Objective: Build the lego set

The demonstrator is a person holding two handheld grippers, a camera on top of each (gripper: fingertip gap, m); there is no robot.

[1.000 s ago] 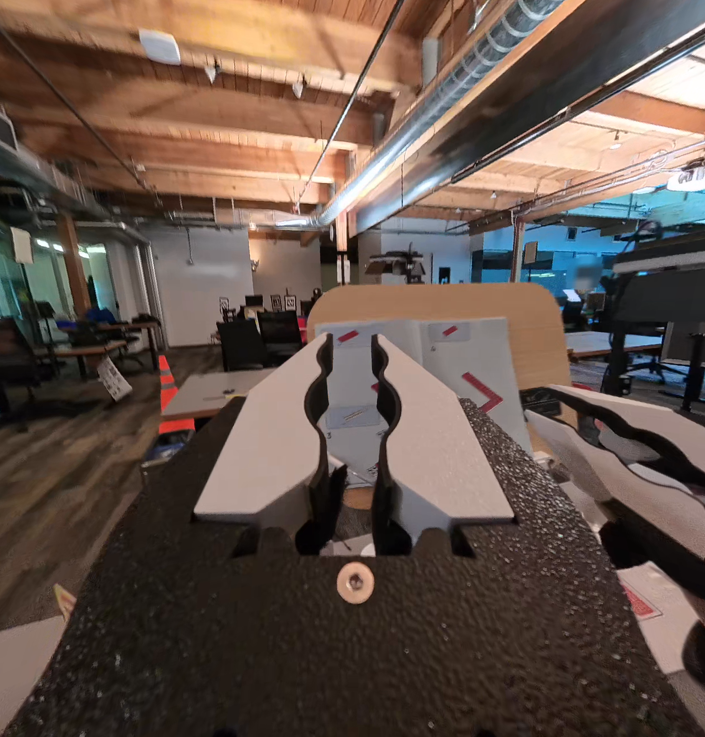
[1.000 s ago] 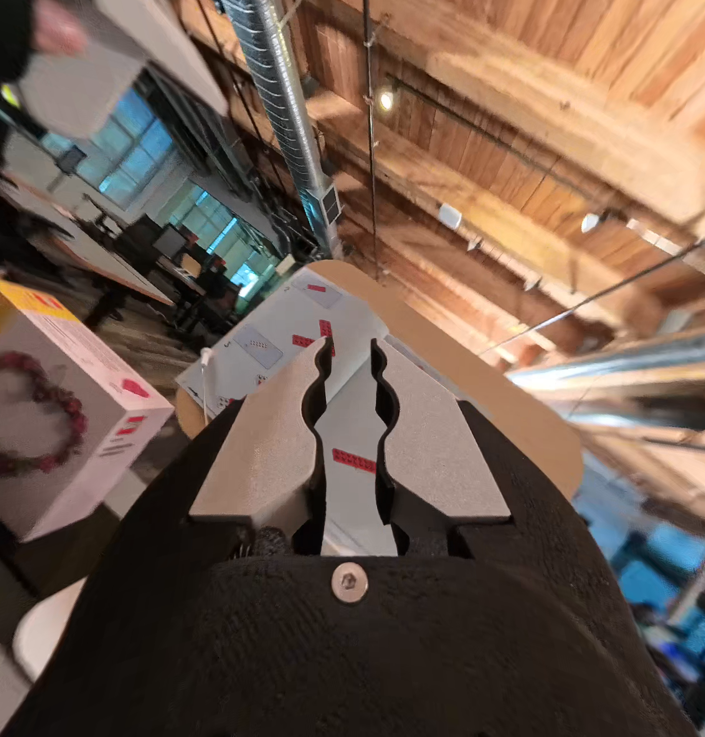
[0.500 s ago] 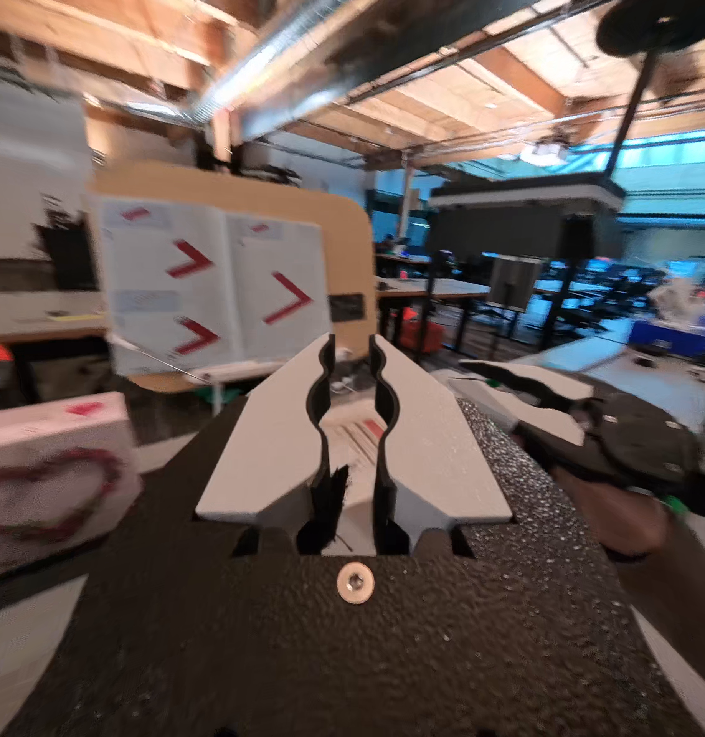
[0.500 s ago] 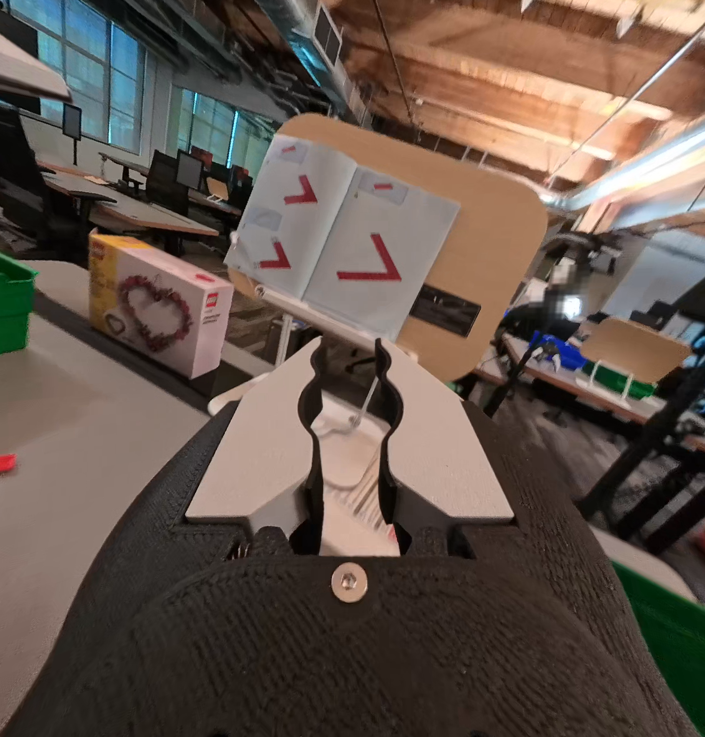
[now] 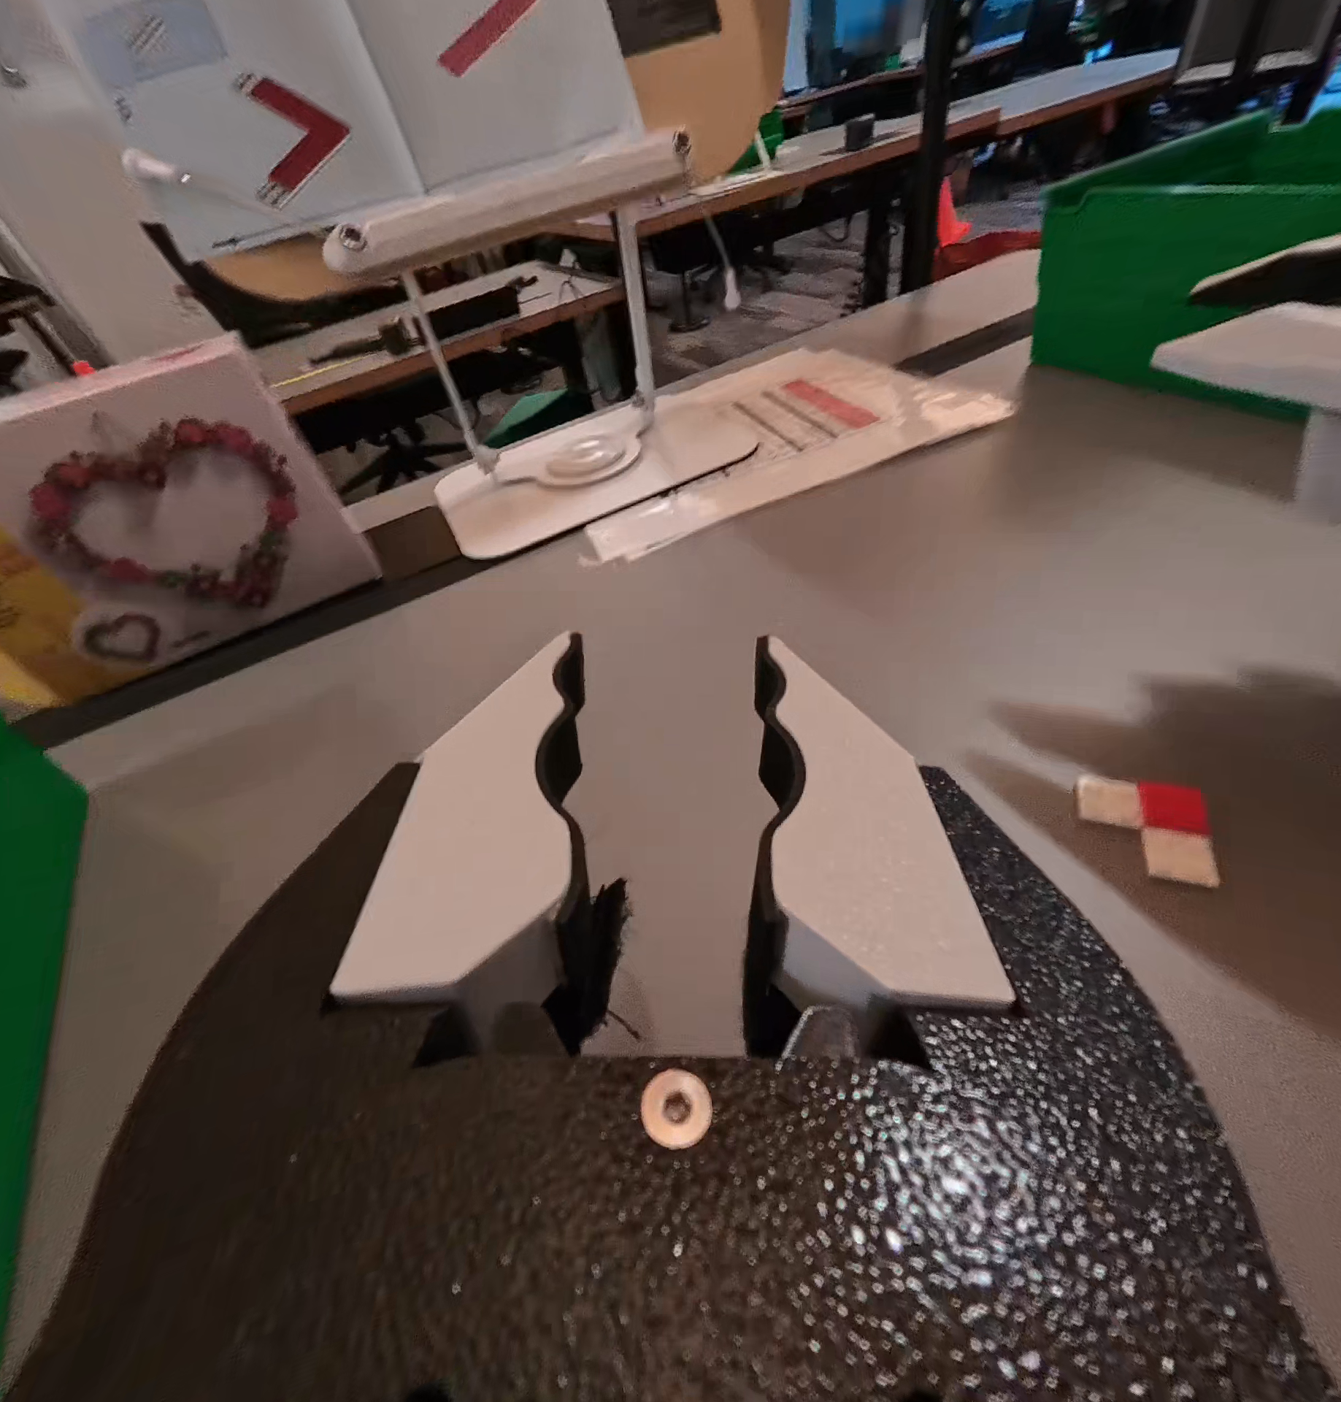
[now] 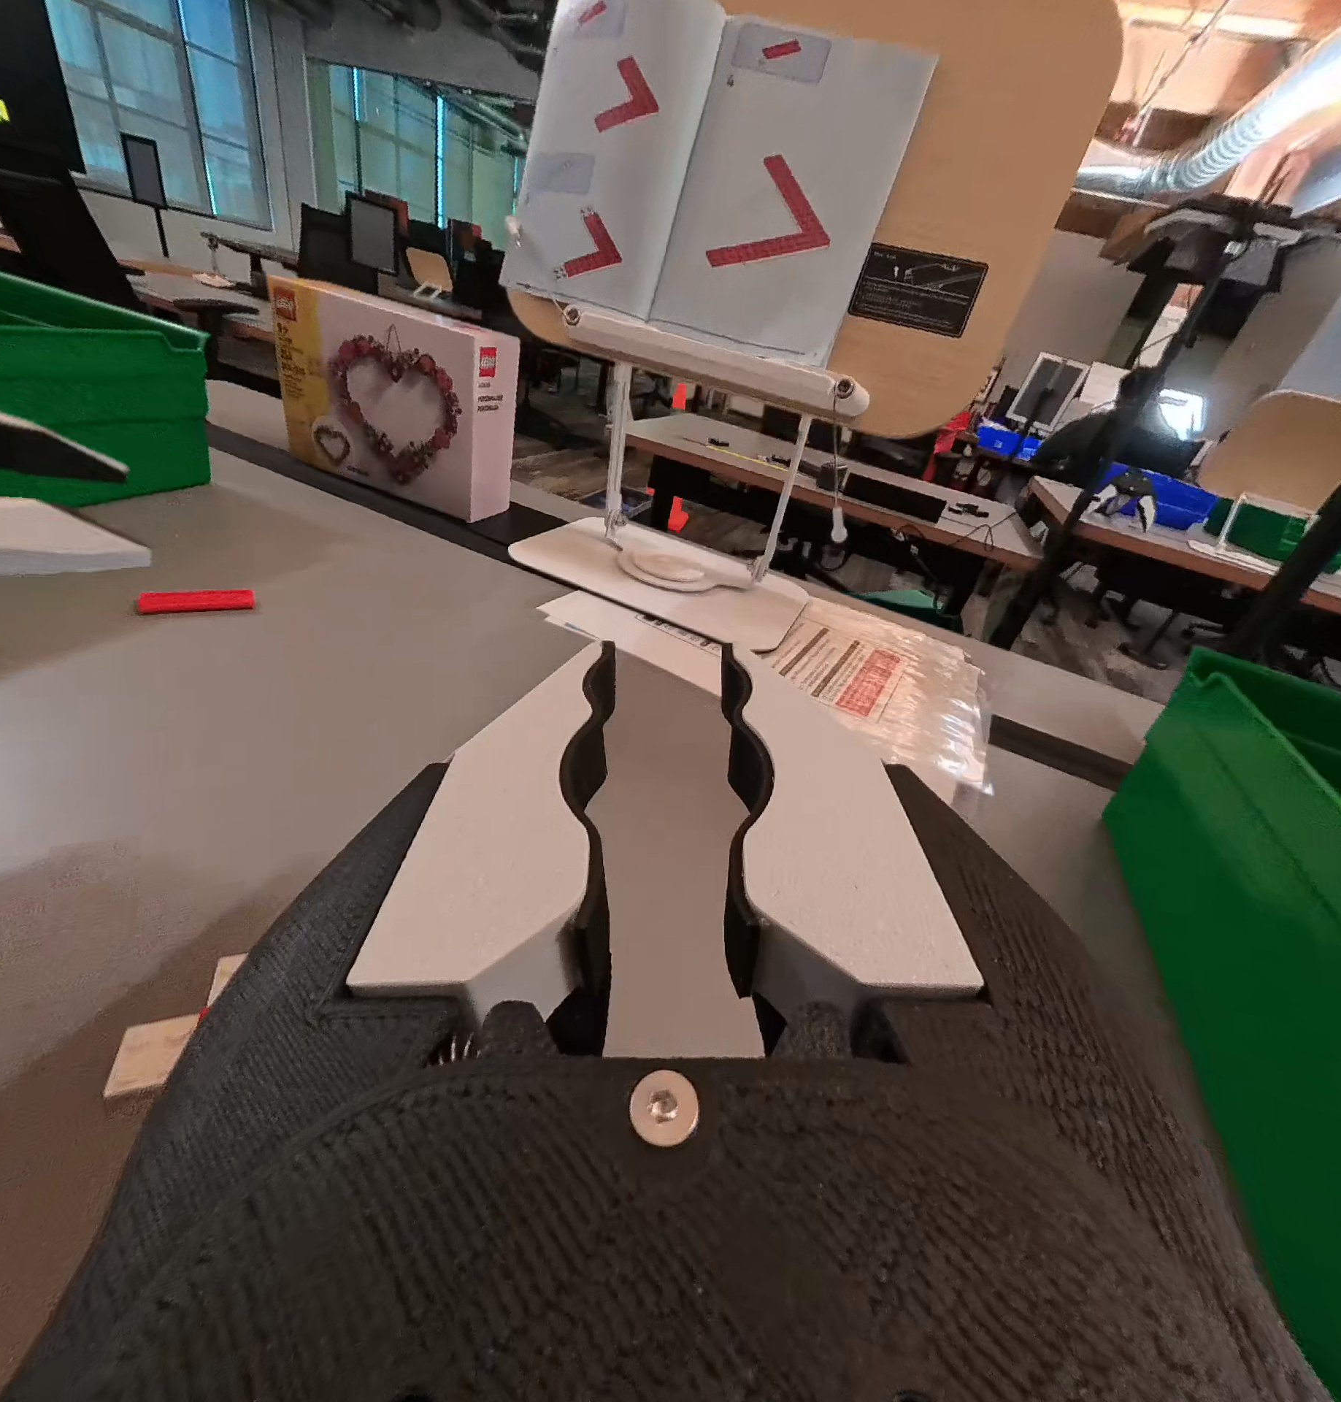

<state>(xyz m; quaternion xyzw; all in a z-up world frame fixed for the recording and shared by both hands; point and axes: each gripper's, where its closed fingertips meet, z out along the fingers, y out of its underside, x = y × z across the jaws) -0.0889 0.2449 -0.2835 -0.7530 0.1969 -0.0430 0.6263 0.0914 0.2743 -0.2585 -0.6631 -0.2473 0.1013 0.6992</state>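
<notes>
The right gripper [image 6: 665, 656] hangs over the grey bench [image 6: 311, 721], jaws parted with nothing between them. At 12 o'clock a white stand [image 6: 675, 569] props an open instruction booklet [image 6: 712, 174]. A lego box [image 6: 394, 394] with a heart wreath stands at 11 o'clock. A red brick [image 6: 195, 601] lies flat at 10 o'clock, near the tips of the left gripper [image 6: 132, 516] at 9. A clear plastic bag [image 6: 895, 690] lies at 1 o'clock, a green bin [image 6: 1259, 872] at 3. Pale tiles [image 6: 151, 1051] peek out at 8 o'clock.
</notes>
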